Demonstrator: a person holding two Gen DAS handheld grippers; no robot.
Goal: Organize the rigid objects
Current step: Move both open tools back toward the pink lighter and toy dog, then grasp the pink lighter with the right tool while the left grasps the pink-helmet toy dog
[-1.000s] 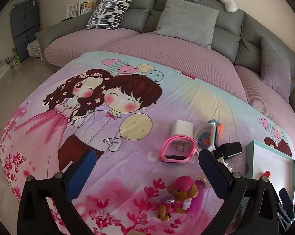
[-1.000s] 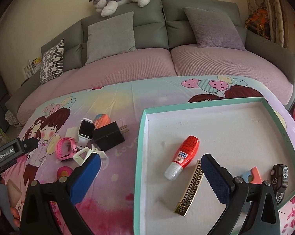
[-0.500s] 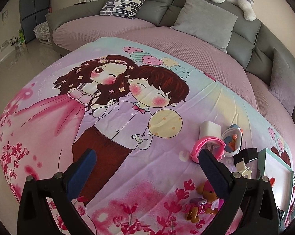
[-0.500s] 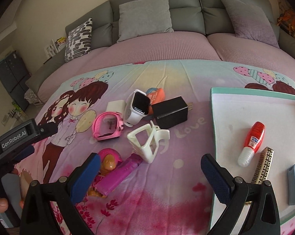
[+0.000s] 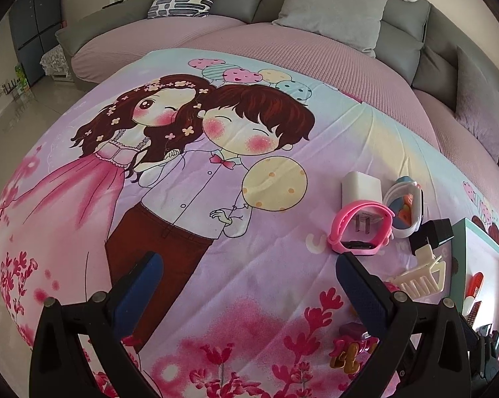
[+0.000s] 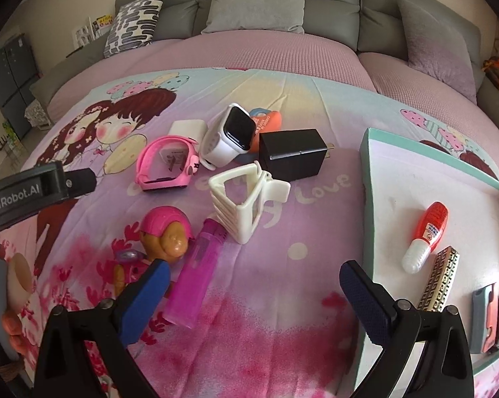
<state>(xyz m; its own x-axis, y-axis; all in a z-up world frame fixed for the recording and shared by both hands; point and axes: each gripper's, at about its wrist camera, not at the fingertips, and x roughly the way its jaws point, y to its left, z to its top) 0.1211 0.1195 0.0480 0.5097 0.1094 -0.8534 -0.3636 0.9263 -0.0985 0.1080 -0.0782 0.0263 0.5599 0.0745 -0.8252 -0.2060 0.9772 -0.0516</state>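
**Pink plastic lighter looks like my nearest pick**

Translucent pink, the lighter [image 6: 196, 273] lies flat on the printed bedspread [image 6: 282, 298], just beyond my right gripper [image 6: 254, 287] and touching or nearly touching its left pad [image 6: 146, 293]. I judge it light, stiff and fairly slick; a pinch across its narrow flat sides near the middle should hold, while a grip at either end could let it pivot or squirt out. The bedding is soft, so pressing down may sink it.

Just behind it sits a white hair claw [image 6: 246, 199], also light and rigid but open-framed and springy at the hinge; I would take it across the solid ribbed body, not the teeth. A dog figure with a pink cap [image 6: 165, 235] lies beside the lighter, close enough to be bumped. The black charger block [image 6: 294, 159] looks denser and boxy, easy to clamp on parallel faces.

The tray [image 6: 370, 179] stands to the right, already holding a red-and-white bottle [image 6: 426, 242] and a gold patterned case [image 6: 441, 278].

Both tools are spread wide and carry nothing. My left gripper [image 5: 249, 290] hovers over bare printed fabric, with the pink watch [image 5: 360, 225] just past its right finger.
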